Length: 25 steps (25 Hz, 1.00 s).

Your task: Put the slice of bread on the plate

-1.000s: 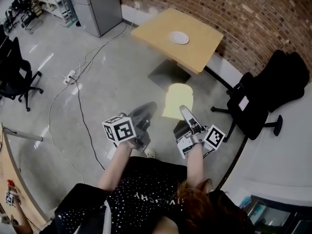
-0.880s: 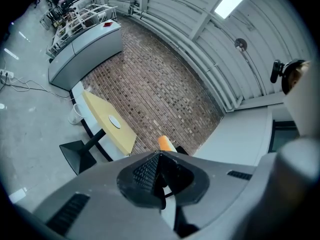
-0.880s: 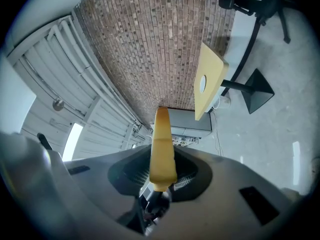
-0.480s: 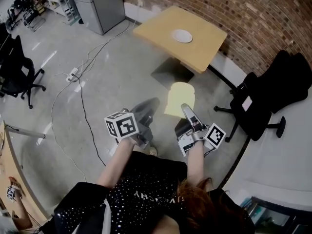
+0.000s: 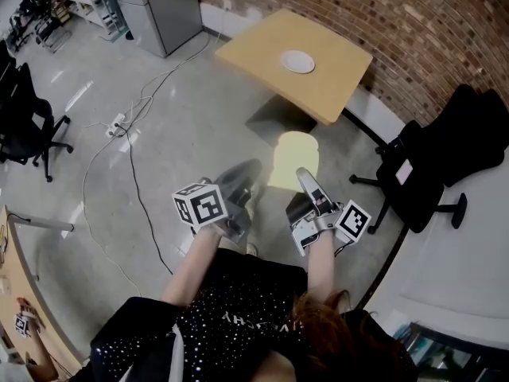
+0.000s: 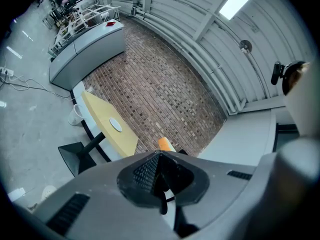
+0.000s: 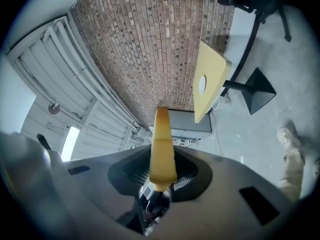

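Note:
A pale yellow slice of bread (image 5: 293,159) stands on edge over the floor, with my right gripper (image 5: 304,177) shut on its near end. In the right gripper view the bread (image 7: 162,146) runs up from between the pads of that gripper (image 7: 161,180). My left gripper (image 5: 238,183) hangs beside it on the left, shut and holding nothing; its pads (image 6: 150,171) meet, and the bread's tip (image 6: 165,144) shows past them. The white plate (image 5: 298,61) lies on the yellow table (image 5: 330,94) ahead, well beyond both grippers. Each gripper view shows that plate (image 6: 115,125) (image 7: 201,85).
A brick wall (image 5: 398,22) runs behind the table. Black office chairs (image 5: 445,146) stand to the right and another chair (image 5: 28,126) to the left. Cables (image 5: 127,134) trail over the grey floor. The table's dark base (image 5: 278,118) lies just ahead. A grey cabinet (image 5: 155,6) stands at the back.
Both grippers and the person have drifted a little toward the table, the bread still held. The table and plate sit slightly nearer in view.

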### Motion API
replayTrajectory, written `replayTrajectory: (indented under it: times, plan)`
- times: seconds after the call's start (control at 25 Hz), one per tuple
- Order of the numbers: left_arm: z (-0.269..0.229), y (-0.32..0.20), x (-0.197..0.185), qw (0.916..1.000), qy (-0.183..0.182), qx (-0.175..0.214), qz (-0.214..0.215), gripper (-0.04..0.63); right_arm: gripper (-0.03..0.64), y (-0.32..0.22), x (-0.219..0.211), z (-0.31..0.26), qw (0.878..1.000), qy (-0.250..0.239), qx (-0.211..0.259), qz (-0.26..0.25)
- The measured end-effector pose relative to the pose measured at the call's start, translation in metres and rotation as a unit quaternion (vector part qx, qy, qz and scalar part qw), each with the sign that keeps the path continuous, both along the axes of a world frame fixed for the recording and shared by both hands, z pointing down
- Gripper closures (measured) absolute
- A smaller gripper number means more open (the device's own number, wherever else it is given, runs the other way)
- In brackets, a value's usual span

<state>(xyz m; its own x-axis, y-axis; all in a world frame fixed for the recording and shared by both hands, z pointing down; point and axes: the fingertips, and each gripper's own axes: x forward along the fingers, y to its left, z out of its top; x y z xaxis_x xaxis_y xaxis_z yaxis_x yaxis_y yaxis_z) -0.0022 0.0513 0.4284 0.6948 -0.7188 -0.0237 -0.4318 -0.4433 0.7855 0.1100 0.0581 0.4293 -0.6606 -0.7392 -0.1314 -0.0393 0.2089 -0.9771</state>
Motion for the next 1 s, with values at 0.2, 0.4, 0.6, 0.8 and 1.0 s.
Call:
replayTrajectory:
  times: [0.2, 0.4, 0.6, 0.8, 1.0]
  plan:
    - [0.002, -0.034, 0.014, 0.9998, 0.010, 0.004, 0.016, 0.586, 0.522, -0.030, 0.013, 0.005, 1.000, -0.001, -0.002, 0.015]
    - [0.004, -0.074, 0.026, 0.9995, 0.014, 0.000, 0.030, 0.586, 0.522, -0.067, 0.027, 0.005, 0.999, -0.004, -0.004, 0.031]
    - [0.002, -0.119, 0.027, 0.9991, 0.019, -0.003, 0.037, 0.586, 0.522, -0.108, 0.028, 0.005, 0.999, 0.001, -0.008, 0.038]
    - [-0.004, -0.172, 0.028, 0.9988, 0.019, -0.006, 0.044, 0.586, 0.522, -0.160, 0.026, 0.002, 0.999, 0.001, -0.014, 0.040]
    - [-0.009, -0.230, 0.025, 0.9987, 0.018, -0.009, 0.047, 0.586, 0.522, -0.219, 0.021, -0.003, 0.999, -0.001, -0.013, 0.038]
